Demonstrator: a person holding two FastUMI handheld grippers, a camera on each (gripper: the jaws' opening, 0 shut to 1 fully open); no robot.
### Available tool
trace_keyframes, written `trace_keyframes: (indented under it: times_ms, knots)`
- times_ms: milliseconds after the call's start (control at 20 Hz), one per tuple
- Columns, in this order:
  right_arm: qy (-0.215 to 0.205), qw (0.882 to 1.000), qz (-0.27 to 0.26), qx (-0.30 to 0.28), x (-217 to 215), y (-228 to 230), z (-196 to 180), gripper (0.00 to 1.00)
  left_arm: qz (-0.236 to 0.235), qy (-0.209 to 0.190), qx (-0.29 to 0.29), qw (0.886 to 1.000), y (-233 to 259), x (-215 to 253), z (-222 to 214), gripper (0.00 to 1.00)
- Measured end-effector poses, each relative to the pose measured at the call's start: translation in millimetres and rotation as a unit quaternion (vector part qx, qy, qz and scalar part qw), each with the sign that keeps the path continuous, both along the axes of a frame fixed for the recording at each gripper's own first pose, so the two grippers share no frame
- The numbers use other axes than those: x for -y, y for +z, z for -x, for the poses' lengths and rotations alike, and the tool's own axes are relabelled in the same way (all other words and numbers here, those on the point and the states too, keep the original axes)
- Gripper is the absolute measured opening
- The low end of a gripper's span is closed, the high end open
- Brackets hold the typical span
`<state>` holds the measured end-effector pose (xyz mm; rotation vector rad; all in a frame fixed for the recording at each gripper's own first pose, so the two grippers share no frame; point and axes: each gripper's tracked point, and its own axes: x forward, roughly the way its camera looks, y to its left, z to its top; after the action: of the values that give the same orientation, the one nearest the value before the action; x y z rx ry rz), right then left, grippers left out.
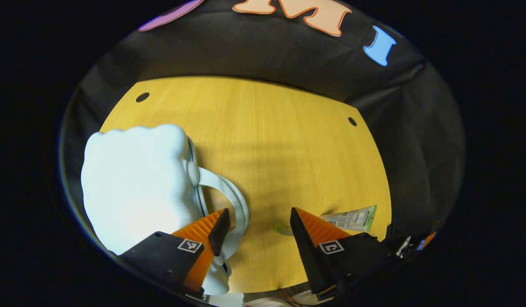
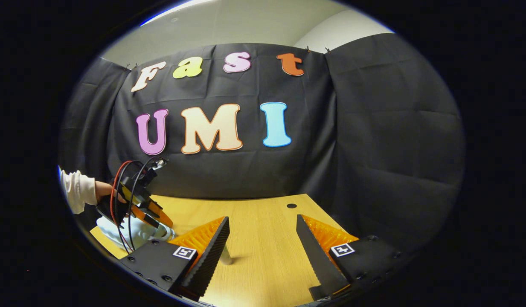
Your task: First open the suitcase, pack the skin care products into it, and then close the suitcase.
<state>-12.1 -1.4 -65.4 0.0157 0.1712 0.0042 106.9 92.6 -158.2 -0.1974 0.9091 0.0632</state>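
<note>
Pale blue-white plastic, one item: the suitcase, a small rounded moulded case lying closed on the worktop, seen in my left gripper view at lower left. It has one loop handle, which curves out from its edge toward the middle of the view.

My left tongs stand wide with nothing between them. One finger sits over the suitcase's near corner, just beside the handle; I cannot tell whether it touches. The other is above bare wood.

Skin care products, counted from the left gripper view: one flat sachet or tube with a green end, lying just beyond the other finger near the worktop's right edge. It bears small print, too fine for me to read. One small greenish thing lies beside that finger, partly hidden; I cannot identify it.

My right tongs are likewise spread wide and hold nothing, hovering over the wood. One small pale post-like object stands just behind one finger; its kind is unclear.

Worktop: one, yellow wood grain. Two dark round holes near its far corners in the left gripper view, one of them seen in the right gripper view.

Farther off in the right gripper view: the left tongs over the suitcase, trailing red and black cables, gripped by one hand in a white sleeve.
</note>
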Motion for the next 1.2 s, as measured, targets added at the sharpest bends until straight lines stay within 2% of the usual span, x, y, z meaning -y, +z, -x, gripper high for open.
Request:
trace_keyframes:
  times_ms: [50,100,200,300,350,500,550,600,650,700,900,1200]
  knots:
    - [-0.002,1.000,0.002,0.001,2,2,-1,0.98,-0.002,0.006,-0.013,1.000,-5,-4,-1,0.74]
    - [-0.003,1.000,0.003,0.003,4,3,-2,0.98,-0.007,0.011,-0.026,1.000,-10,-9,-2,0.70]
    - [-0.004,1.000,0.005,0.003,6,2,-2,0.98,-0.017,0.029,-0.058,0.998,-20,-18,-1,0.69]
    - [-0.003,1.000,0.007,0.000,8,-1,-3,0.98,-0.014,0.047,-0.090,0.995,-30,-21,1,0.60]
    - [-0.003,1.000,0.007,-0.002,9,-3,-4,0.96,-0.012,0.049,-0.094,0.994,-33,-20,0,0.53]
    - [-0.002,1.000,0.005,-0.007,11,-8,-4,0.96,-0.018,0.057,-0.104,0.993,-41,-25,-6,0.47]
    - [-0.002,1.000,0.005,-0.010,12,-9,-4,0.98,-0.027,0.059,-0.107,0.992,-43,-29,-7,0.39]
    - [-0.002,1.000,0.005,-0.012,13,-11,-4,0.98,-0.038,0.061,-0.111,0.991,-45,-35,-8,0.39]
    - [-0.002,1.000,0.006,-0.014,14,-11,-5,0.98,-0.040,0.062,-0.116,0.991,-48,-37,-9,0.30]
    - [-0.001,1.000,0.005,-0.015,13,-12,-6,0.98,-0.038,0.063,-0.119,0.990,-50,-36,-10,0.26]
    - [-0.001,1.000,0.009,-0.022,14,-16,-8,0.98,-0.041,0.057,-0.129,0.989,-58,-33,-17,0.22]
    - [-0.001,0.999,0.022,-0.029,15,-18,-9,0.98,-0.039,0.057,-0.154,0.986,-76,-33,-22,0.21]
